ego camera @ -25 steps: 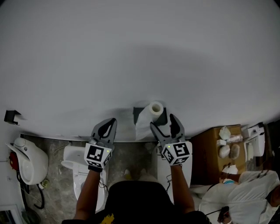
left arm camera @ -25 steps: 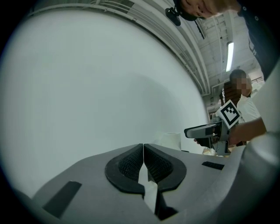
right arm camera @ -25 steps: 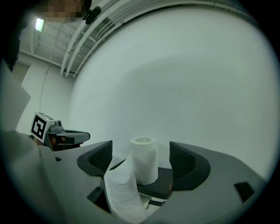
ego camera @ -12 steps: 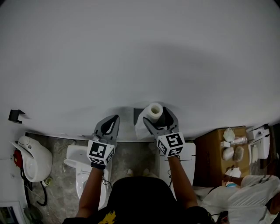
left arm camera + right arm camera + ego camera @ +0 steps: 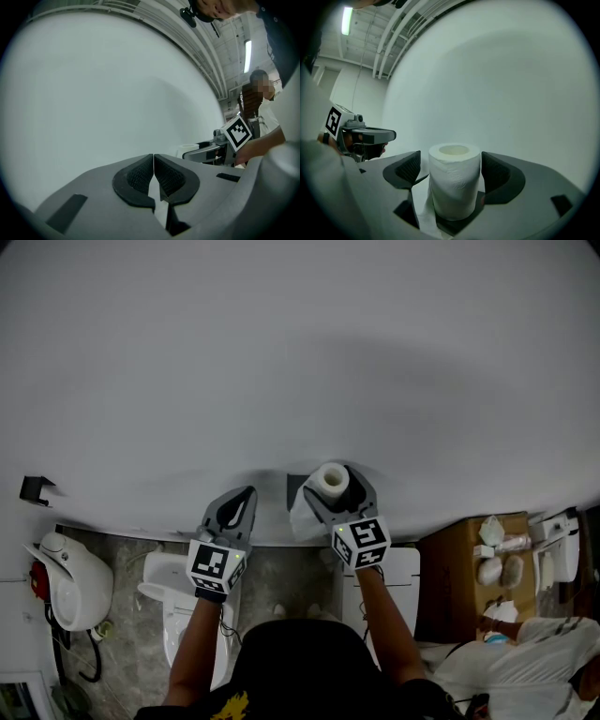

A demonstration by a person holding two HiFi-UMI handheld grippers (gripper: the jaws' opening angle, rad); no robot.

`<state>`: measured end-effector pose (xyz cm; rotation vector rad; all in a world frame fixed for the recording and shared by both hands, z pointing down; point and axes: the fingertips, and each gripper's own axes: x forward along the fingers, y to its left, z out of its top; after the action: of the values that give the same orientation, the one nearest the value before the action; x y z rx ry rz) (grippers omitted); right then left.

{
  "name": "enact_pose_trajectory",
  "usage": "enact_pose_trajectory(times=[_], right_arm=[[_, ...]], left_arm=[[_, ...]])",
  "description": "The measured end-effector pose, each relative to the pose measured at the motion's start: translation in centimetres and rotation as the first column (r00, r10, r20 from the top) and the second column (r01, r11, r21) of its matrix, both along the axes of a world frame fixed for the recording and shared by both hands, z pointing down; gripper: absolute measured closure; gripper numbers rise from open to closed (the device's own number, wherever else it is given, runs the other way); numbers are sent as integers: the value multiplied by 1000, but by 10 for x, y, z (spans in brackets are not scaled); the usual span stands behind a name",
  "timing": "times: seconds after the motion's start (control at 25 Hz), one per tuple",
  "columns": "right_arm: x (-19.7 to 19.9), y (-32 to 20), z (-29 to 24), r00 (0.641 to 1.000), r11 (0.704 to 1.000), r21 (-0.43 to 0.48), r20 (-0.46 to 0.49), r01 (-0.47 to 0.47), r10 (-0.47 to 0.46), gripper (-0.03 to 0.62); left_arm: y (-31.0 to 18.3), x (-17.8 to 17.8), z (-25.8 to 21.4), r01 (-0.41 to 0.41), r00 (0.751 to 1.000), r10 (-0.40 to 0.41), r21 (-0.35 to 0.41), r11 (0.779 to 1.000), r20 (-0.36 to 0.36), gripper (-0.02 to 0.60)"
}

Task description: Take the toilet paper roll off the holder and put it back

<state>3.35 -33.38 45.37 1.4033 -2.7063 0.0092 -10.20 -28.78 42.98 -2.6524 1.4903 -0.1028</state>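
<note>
A white toilet paper roll point(image 5: 330, 478) stands upright on a dark holder point(image 5: 294, 486) fixed to the pale wall, a loose sheet hanging at its left. My right gripper point(image 5: 335, 493) is open, one jaw on each side of the roll. In the right gripper view the roll point(image 5: 454, 180) fills the gap between the pads; the right pad point(image 5: 494, 171) is at its side and the left pad stands slightly off. My left gripper point(image 5: 240, 503) hovers to the left of the holder, shut on nothing, its pads point(image 5: 140, 177) pressed together.
Below the wall stand two white toilets point(image 5: 176, 601) point(image 5: 401, 576), a urinal point(image 5: 58, 585) at far left and a cardboard box point(image 5: 461, 563) with small items at right. A person in white point(image 5: 525, 652) sits at lower right. A small black bracket point(image 5: 34, 488) is on the wall.
My right gripper has moved up and left to the holder, and its jaws now straddle the roll. The left gripper has hardly shifted.
</note>
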Motion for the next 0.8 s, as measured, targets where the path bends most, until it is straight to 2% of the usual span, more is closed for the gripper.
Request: enact_pose_trajectory(times=[0.6, 0.8], right_arm=[[2, -4, 2, 999, 1000, 5, -33, -17, 17, 303], [2, -6, 3, 999, 1000, 2, -34, -19, 19, 309]], left_arm=[[-6, -10, -5, 14, 1000, -15, 10, 1000, 4, 563], [-9, -12, -1, 18, 1000, -18, -1, 1000, 5, 563]])
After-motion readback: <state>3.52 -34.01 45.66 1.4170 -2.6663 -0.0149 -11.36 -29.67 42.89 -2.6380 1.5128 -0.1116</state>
